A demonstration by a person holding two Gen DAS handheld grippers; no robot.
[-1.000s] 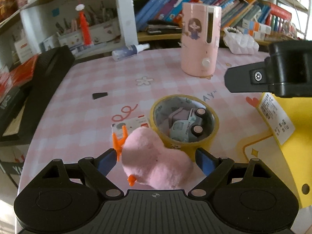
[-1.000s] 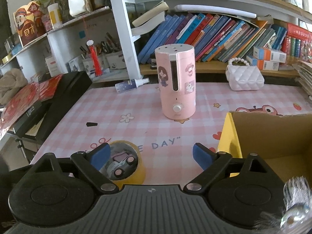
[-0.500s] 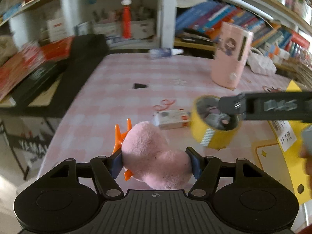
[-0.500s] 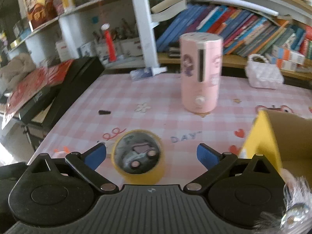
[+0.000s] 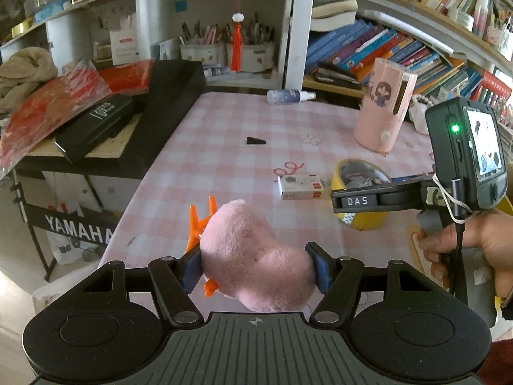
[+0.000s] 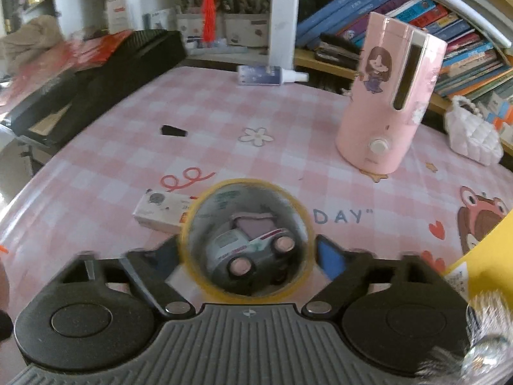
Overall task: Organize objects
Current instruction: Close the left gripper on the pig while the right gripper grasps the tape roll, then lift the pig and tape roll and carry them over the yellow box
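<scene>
My left gripper (image 5: 255,268) is shut on a pink plush toy (image 5: 243,243) with orange feet and holds it above the near edge of the pink checked table (image 5: 224,134). A yellow tape roll (image 6: 247,184) stands on the table with a small toy car (image 6: 250,247) inside it. My right gripper (image 6: 250,255) straddles the roll, its jaws closing, and a narrow gap still shows at the right pad. The left wrist view shows that gripper (image 5: 362,200) from the side, over the roll (image 5: 362,221), with a hand on its handle.
A small white box (image 6: 160,210) lies just left of the roll. A pink humidifier (image 6: 388,106) stands behind it, a yellow cardboard box (image 6: 481,256) is at the right. A spray bottle (image 6: 269,75), a black wedge (image 6: 173,131) and a black case (image 5: 170,102) lie further off.
The left jaws closed on the plush toy and lifted it up and away from the roll. The right gripper came down over the tape roll, and its jaws have narrowed.
</scene>
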